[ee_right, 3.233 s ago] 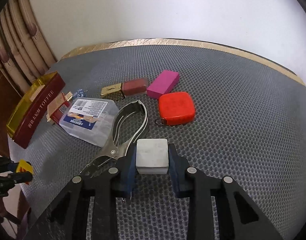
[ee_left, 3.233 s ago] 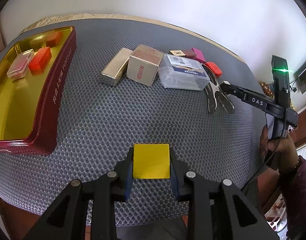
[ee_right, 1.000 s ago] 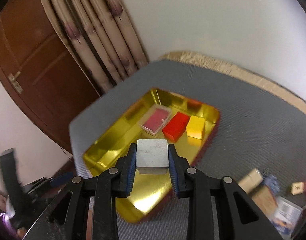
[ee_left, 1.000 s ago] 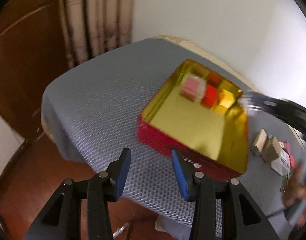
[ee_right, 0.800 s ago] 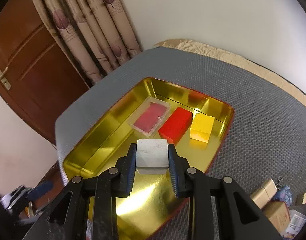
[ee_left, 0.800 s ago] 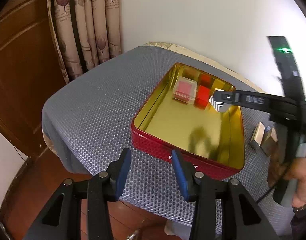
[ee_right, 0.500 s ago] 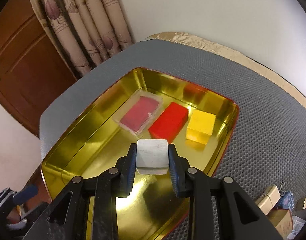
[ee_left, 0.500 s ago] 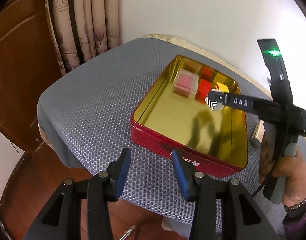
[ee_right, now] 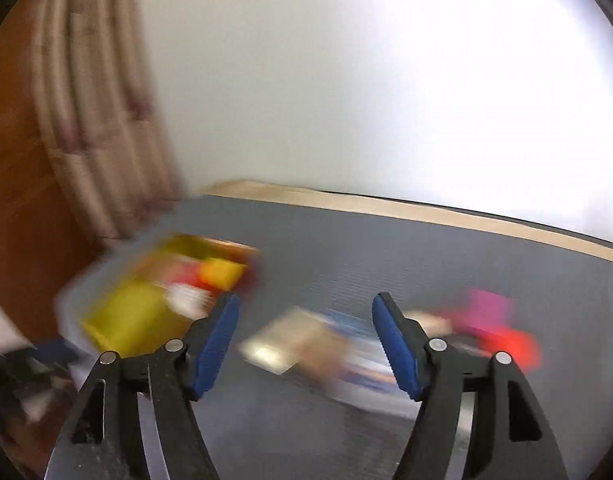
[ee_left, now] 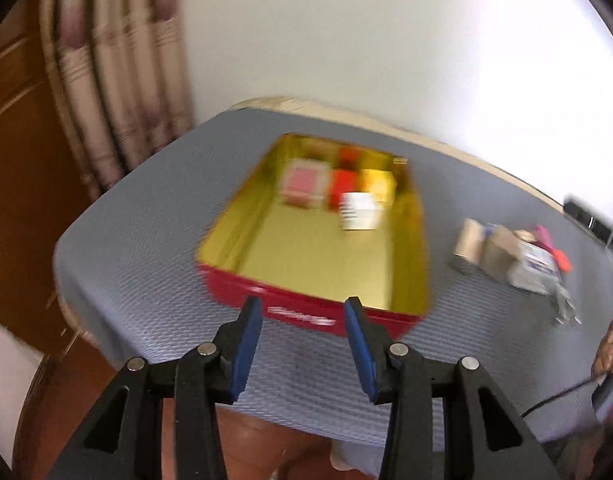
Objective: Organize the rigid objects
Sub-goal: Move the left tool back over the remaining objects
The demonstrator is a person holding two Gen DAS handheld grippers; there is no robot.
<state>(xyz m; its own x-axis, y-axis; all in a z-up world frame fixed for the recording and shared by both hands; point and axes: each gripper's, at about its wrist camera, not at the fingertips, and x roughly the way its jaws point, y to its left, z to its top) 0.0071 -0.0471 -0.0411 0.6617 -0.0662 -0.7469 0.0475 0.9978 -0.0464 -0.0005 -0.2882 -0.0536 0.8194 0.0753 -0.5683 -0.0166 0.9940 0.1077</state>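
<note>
A red tin with a gold inside (ee_left: 222,284) lies on the grey mat. In it are a clear case with pink cards (ee_left: 302,186), a red block (ee_left: 342,184), a yellow block (ee_left: 380,186) and a white block (ee_left: 358,212). My left gripper (ee_left: 302,308) hovers before the tin's near wall, open, with nothing between its fingers. The right wrist view is badly blurred. My right gripper (ee_right: 305,304) has its jaws opening and holds nothing. It points at the loose pile, with the tin (ee_right: 134,312) and the white block (ee_right: 186,298) off to its left.
The loose pile right of the tin holds a gold box (ee_left: 468,242), a brown box (ee_left: 500,256), a clear plastic box (ee_left: 534,272), a magenta block (ee_right: 488,312) and a red tape measure (ee_right: 514,348). A person's hand (ee_left: 610,352) shows at the right edge. Curtains and a wooden door stand left.
My right gripper let go of the white block, which now lies in the tin, and swung right toward the loose pile, out of the left wrist view. The left gripper shifted slightly.
</note>
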